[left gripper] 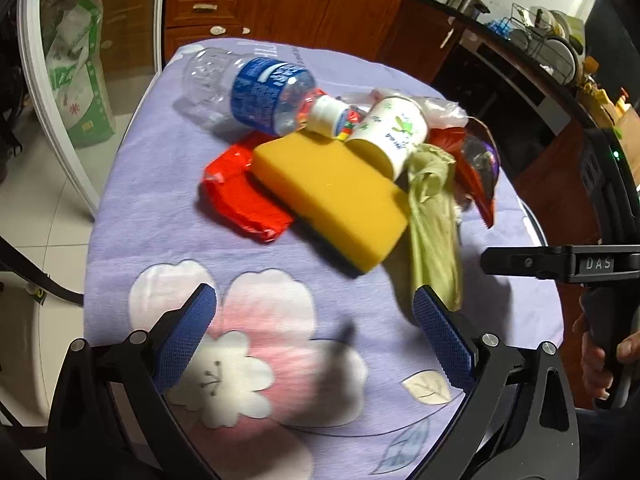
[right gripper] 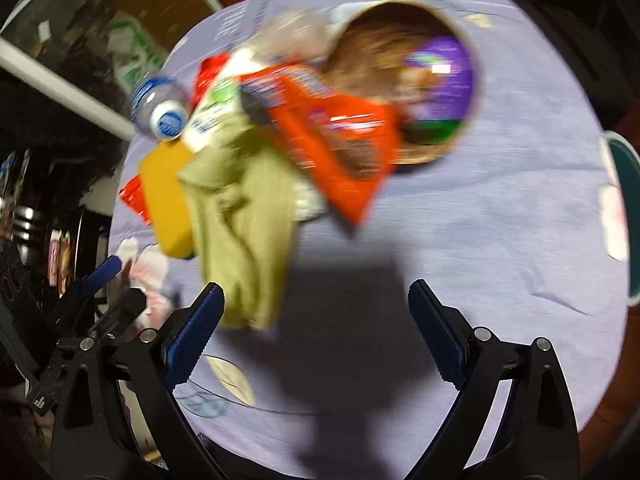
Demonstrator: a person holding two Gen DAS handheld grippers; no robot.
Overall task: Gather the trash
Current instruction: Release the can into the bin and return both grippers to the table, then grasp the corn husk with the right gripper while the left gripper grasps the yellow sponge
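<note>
A pile of trash lies on a lilac flowered cloth (left gripper: 160, 216). It holds a clear plastic bottle (left gripper: 256, 92) with a blue label, a white paper cup (left gripper: 394, 132) on its side, a yellow sponge (left gripper: 332, 196), a red wrapper (left gripper: 240, 200), a crumpled green cloth (left gripper: 434, 224) and an orange snack bag (right gripper: 340, 148). My left gripper (left gripper: 316, 340) is open, above the cloth just short of the sponge. Held over the cloth near the green cloth (right gripper: 244, 220), my right gripper (right gripper: 316, 328) is open too. Its view is blurred.
A brown bowl (right gripper: 472, 40) with a purple wrapper (right gripper: 444, 76) inside lies tipped at the far side. A teal container (right gripper: 628, 216) stands at the table's right edge. Wooden cabinets (left gripper: 280, 4), a glass door (left gripper: 80, 80) and a dish rack (left gripper: 548, 44) surround the table. A hand (left gripper: 600, 352) grips the right tool.
</note>
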